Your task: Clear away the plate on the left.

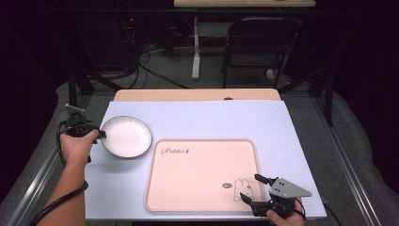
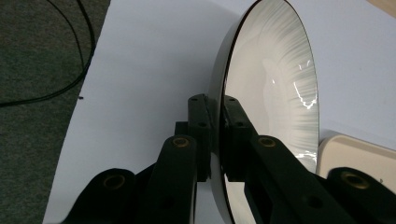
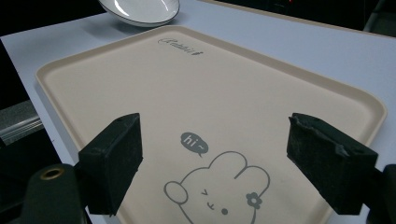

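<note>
So the plate [image 1: 126, 136] is a round white one with a thin dark rim and fine ribbing fanning out from the centre. It sits at the left of the worktop, just beside the tray's top-left corner, its left edge pinched between the jaws. Looks empty and glossy.

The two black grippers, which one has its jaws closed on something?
The left gripper, at the table's left: its jaws pinch the rim of the white ribbed plate. The right gripper hangs open over the beige rabbit tray.
</note>
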The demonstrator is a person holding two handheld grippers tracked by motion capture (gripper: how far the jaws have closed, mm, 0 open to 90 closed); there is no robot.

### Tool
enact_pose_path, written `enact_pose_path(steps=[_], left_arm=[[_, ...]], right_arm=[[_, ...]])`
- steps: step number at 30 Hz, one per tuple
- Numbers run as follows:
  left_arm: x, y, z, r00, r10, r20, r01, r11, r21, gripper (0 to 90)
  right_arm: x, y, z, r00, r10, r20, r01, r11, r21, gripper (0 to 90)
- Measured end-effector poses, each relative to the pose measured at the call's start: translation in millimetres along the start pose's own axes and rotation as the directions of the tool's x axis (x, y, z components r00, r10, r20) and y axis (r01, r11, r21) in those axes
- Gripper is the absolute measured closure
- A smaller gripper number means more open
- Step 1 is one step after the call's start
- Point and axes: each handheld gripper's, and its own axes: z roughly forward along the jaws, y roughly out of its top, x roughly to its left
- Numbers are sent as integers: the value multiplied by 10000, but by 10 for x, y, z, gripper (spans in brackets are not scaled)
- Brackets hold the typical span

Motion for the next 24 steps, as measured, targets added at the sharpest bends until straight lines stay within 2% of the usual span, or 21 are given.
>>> enact_pose_path(steps=[14, 24], left_arm=[[16, 40, -214, 10000, 50, 44, -49, 9997, -251, 841], [-41, 65, -366, 9994, 215, 256, -207, 9993, -308, 840]], right_arm=[[3, 0, 2, 10000, -1, 8, 1, 10000, 1, 178], [3, 1, 1, 10000, -20, 27, 20, 10000, -10, 178]])
